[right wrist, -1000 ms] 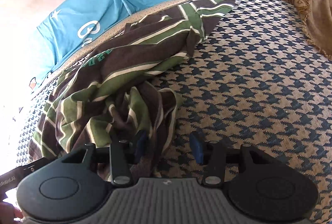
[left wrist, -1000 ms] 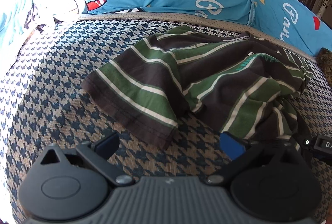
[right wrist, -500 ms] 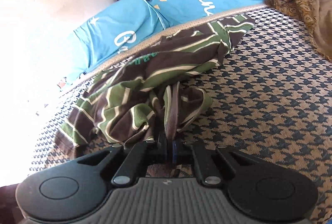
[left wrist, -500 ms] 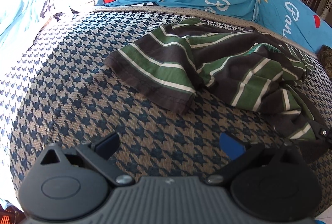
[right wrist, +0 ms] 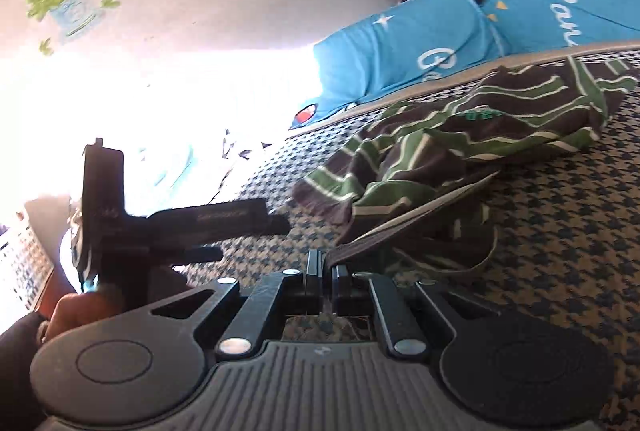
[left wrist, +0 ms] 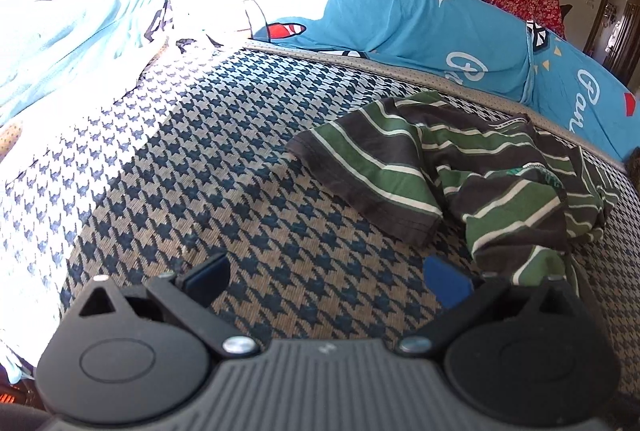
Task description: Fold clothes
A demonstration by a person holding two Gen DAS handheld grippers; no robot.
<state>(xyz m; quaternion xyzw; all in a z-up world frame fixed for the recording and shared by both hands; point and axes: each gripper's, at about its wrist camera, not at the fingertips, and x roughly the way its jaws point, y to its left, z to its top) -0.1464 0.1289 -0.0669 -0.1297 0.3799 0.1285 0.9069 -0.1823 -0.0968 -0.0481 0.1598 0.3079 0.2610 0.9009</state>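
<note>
Houndstooth bedcover (left wrist: 240, 171) — blue pillows (left wrist: 420, 19) — sun glare left

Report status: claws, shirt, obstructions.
Right claw clamped on striped shirt hem, jaws easing slightly. Left claw open, empty, short of shirt. Shirt crumpled on houndstooth bedcover. Nothing blocking.

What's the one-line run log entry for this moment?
task: fold clothes | right gripper: shut on striped shirt hem, jaws opening slightly | left gripper: open, empty, over houndstooth cover | shirt: crumpled, unfolded
</note>
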